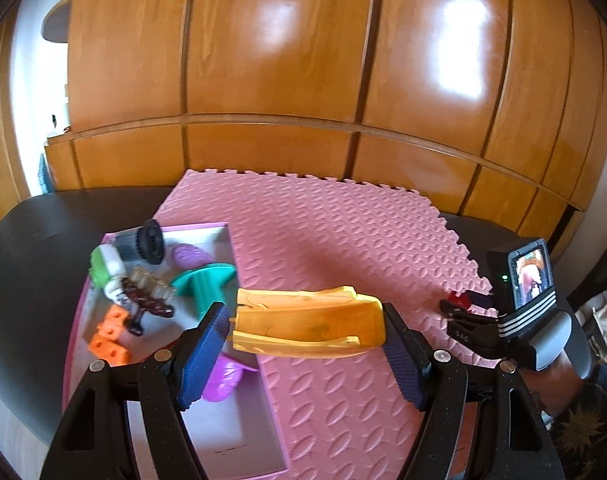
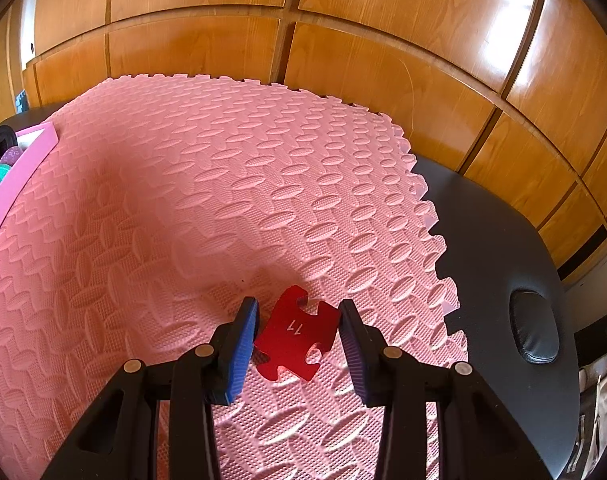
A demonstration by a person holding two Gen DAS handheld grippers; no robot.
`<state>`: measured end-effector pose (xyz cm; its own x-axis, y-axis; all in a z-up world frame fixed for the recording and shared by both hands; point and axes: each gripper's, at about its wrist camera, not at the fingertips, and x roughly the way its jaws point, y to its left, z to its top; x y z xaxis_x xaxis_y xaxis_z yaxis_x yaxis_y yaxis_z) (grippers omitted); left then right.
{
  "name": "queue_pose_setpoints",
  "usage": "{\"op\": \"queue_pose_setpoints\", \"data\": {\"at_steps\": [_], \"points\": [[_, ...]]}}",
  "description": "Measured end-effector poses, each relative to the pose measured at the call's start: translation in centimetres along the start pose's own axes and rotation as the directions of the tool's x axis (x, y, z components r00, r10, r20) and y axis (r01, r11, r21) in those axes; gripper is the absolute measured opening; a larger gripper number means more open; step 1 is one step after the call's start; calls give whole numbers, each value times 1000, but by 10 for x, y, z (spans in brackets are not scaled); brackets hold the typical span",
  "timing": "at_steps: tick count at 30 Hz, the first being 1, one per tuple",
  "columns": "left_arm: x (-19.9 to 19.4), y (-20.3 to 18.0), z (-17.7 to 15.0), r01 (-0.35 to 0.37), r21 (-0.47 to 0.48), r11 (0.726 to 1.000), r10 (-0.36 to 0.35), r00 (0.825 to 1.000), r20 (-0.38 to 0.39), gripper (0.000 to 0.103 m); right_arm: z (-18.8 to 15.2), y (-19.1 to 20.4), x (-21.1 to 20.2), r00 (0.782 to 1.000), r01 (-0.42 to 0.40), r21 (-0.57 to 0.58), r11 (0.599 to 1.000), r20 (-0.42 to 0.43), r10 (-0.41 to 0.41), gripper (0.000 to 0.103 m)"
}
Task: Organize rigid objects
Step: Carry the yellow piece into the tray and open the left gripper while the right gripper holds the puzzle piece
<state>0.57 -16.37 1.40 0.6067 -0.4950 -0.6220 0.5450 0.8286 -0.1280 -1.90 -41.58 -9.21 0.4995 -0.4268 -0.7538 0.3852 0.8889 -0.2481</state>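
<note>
Already your left gripper (image 1: 305, 330) is clamped end to end on the long yellow-orange plastic trough-shaped piece (image 1: 303, 330), its blue ribbed pads (image 1: 205, 344) pressing the two short ends, and the piece hangs just above the right wall of the shallow pink-rimmed tray (image 1: 249, 308) that lies along the left edge of the pink textured foam mat (image 1: 343, 248). That tray already holds a teal plastic stand (image 1: 201, 280), an orange block (image 1: 111, 338), a brown hair clip (image 1: 147, 300) and a grey cylinder with a dark cap (image 1: 143, 242). Judging by its thin walls and open channel, the yellow piece is light, stiff and hollow; a lengthwise hold like yours looks secure only while the ends stay square on the pads, so keep it level, because smooth plastic could pivot or slip out. Toward the mat's right edge, your right gripper (image 2: 297, 332) sits low with its jaws standing narrowly apart on either side of the flat red translucent jigsaw-shaped piece marked 11 (image 2: 297, 338); the pads look beside its edges, not squeezing. That piece lies flat on the foam, thin, rigid and probably slick. Take it across its narrow waist, pressing slightly into the soft mat so the pads catch its edges.
</note>
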Motion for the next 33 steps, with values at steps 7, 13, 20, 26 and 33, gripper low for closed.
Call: {"op": "queue_pose_setpoints", "data": {"at_steps": [7, 13, 20, 26, 33], "points": [[-13, 51, 1, -62, -83, 995, 63, 998, 4, 75, 0, 0, 0, 1000, 2, -3, 1000, 1, -2, 40], [-21, 118, -12, -186, -168, 968, 183, 983, -33, 75, 0, 0, 0, 1000, 1, -2, 1000, 1, -1, 41], [-11, 148, -50, -236, -198, 951, 211, 967, -139, 75, 0, 0, 0, 1000, 1, -2, 1000, 1, -1, 41], [2, 146, -57, -238, -178, 955, 205, 961, -186, 75, 0, 0, 0, 1000, 2, -1, 1000, 1, -2, 41], [20, 141, -53, -249, -111, 962, 227, 957, -182, 76, 0, 1, -1, 1000, 3, -3, 1000, 1, -3, 41]]}}
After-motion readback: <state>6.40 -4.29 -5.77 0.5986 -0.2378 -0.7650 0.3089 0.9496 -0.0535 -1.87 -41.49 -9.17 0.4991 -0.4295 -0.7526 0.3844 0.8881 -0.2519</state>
